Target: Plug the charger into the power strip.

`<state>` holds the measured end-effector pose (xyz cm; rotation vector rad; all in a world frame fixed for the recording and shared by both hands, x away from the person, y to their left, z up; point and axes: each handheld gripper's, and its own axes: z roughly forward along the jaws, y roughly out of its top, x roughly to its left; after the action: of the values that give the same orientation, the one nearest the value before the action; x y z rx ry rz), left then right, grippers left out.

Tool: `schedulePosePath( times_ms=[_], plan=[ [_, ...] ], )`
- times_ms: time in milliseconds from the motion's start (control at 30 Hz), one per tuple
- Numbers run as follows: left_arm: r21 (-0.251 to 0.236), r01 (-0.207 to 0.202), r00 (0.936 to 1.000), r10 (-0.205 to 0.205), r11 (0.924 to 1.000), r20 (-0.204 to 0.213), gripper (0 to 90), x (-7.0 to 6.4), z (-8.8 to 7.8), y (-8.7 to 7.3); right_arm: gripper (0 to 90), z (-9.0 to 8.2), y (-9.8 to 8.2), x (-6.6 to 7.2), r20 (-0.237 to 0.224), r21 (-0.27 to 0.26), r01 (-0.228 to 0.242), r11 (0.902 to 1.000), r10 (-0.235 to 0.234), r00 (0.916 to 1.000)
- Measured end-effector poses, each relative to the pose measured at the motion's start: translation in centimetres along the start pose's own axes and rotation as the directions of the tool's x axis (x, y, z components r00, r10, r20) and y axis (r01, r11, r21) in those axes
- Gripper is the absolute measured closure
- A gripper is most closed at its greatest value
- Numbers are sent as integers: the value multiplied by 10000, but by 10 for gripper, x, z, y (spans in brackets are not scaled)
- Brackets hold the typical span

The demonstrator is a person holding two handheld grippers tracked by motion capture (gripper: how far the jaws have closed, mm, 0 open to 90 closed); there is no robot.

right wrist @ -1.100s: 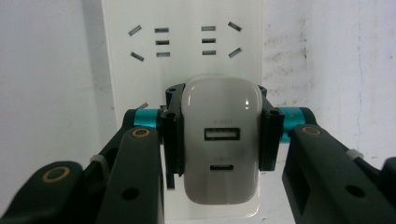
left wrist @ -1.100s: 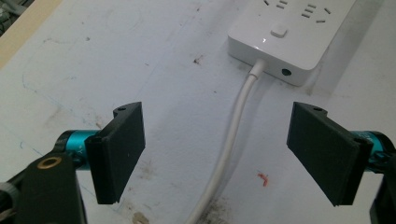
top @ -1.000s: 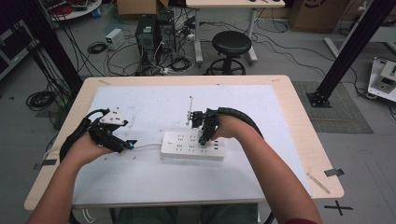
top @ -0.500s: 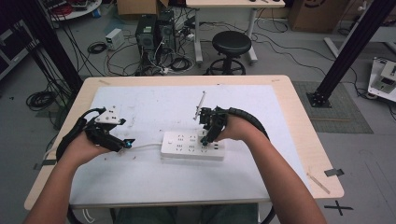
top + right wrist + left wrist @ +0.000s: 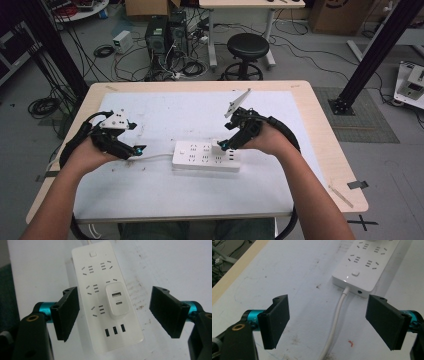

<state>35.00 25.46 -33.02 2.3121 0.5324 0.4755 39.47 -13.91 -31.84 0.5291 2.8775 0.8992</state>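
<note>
A white power strip (image 5: 206, 156) lies mid-table on the white sheet; it also shows in the right gripper view (image 5: 105, 287) and the left gripper view (image 5: 362, 267). A white USB charger (image 5: 117, 301) is plugged into one of its sockets (image 5: 218, 145). My right gripper (image 5: 223, 144) hovers just above the charger, open; its jaws have just been opening and stand clear on either side of the charger (image 5: 115, 315). My left gripper (image 5: 138, 150) is open over the strip's white cable (image 5: 335, 322), touching nothing (image 5: 328, 321).
The wooden table (image 5: 320, 130) carries a stained white sheet (image 5: 175, 112). A red speck (image 5: 350, 343) marks the sheet near the cable. A black stool (image 5: 245, 47), computer towers (image 5: 165, 32) and floor cables stand beyond the far edge.
My right gripper has let go of the charger, opened wide and lifted back to the right. The charger stays in the strip. The left gripper has kept still.
</note>
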Motion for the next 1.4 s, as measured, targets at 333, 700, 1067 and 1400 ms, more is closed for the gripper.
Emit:
schedulePosePath(
  times_ms=[333,700,1067,1400],
  plan=[
    [-485,-297,9993,308,9984,223,194,-5,2,4,199,-20,-35,6,217,-1571,-617,9856,659,9976],
    [-1099,-123,9986,180,9939,505,194,-3,12,0,198,-32,-72,1,420,-2851,-1358,9488,1539,9872],
    [-1215,17,9991,34,9926,418,194,0,7,-3,199,-33,-73,-2,479,-2867,-1487,9464,1692,9844],
    [-1228,77,9993,-30,9924,386,193,1,8,-4,199,-32,-74,-6,483,-2851,-1534,9461,1741,9835]
  ],
)
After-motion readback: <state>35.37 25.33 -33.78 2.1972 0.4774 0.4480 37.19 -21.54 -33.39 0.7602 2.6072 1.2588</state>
